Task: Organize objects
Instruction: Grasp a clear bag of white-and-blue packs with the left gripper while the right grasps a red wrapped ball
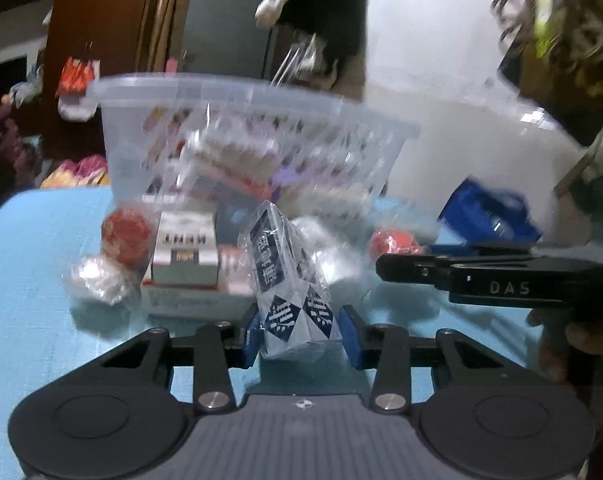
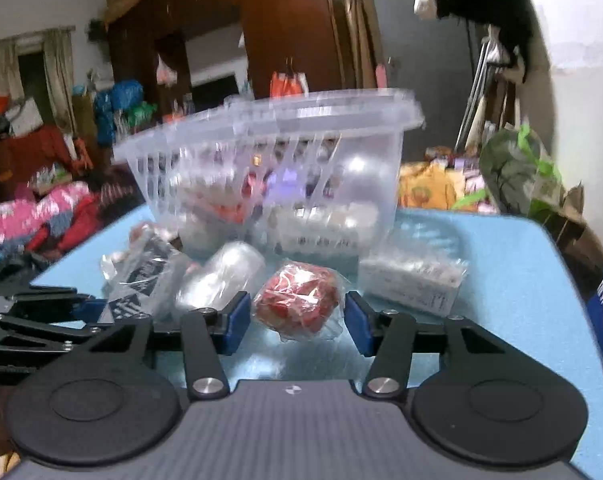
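Note:
A clear plastic basket (image 1: 113, 152) holding wrapped items stands on the blue table; it also shows in the right wrist view (image 2: 385, 184). My left gripper (image 1: 299, 330) has its blue pads against the sides of a blue-and-white patterned packet (image 1: 289, 280) in clear wrap. My right gripper (image 2: 297, 322) is open around a red wrapped ball (image 2: 297, 300), with gaps on both sides. The right gripper also shows in the left wrist view (image 1: 389, 266). The left gripper shows at the left edge of the right wrist view (image 2: 89, 312).
In front of the basket lie a white-and-red box (image 1: 185, 256), a red ball (image 1: 125, 236), a clear wrapped item (image 1: 97, 280), a silvery wrapped item (image 2: 221, 276) and a white flat pack (image 2: 413, 280). A blue box (image 1: 489, 216) lies at the right. Clutter surrounds the table (image 1: 41, 240).

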A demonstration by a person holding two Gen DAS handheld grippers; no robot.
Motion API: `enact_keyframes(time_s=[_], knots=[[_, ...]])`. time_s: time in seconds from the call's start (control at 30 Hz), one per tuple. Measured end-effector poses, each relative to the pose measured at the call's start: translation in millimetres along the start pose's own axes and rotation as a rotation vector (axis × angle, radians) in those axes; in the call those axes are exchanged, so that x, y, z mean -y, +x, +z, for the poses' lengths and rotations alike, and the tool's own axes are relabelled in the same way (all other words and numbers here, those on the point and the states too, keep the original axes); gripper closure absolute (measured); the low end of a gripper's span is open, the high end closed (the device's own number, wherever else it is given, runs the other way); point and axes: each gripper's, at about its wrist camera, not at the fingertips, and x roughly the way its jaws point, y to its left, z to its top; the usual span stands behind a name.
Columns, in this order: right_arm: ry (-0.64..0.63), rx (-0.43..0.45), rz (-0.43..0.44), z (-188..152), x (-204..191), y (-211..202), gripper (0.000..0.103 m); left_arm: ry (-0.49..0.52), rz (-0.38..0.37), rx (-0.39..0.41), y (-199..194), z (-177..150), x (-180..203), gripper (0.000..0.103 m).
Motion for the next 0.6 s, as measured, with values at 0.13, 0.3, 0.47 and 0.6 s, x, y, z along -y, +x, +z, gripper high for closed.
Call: enact_keyframes(time_s=[0.13, 0.3, 0.47, 0.6], knots=[[-0.024, 0.062, 0.002, -0.3, -5.6, -7.7, 0.048, 0.037, -0.019, 0.097, -12.9, -2.5, 4.3, 0.058], [-0.031, 0.112, -0.012, 0.2, -7.6, -12.7, 0.049, 0.135, -0.005, 0.215, -31.0, 20.0, 11.1, 0.058], [-0.030, 0.135, -0.025, 0.2, -8.7, -13.3, 0.049, 0.120, 0.058, 0.323, -42.7, 29.0, 5.7, 0.058], [-0.032, 0.147, -0.025, -0.3, -8.1, -13.8, 0.049, 0.052, 0.057, 0.402, -48.6, 24.3, -3.6, 0.058]])
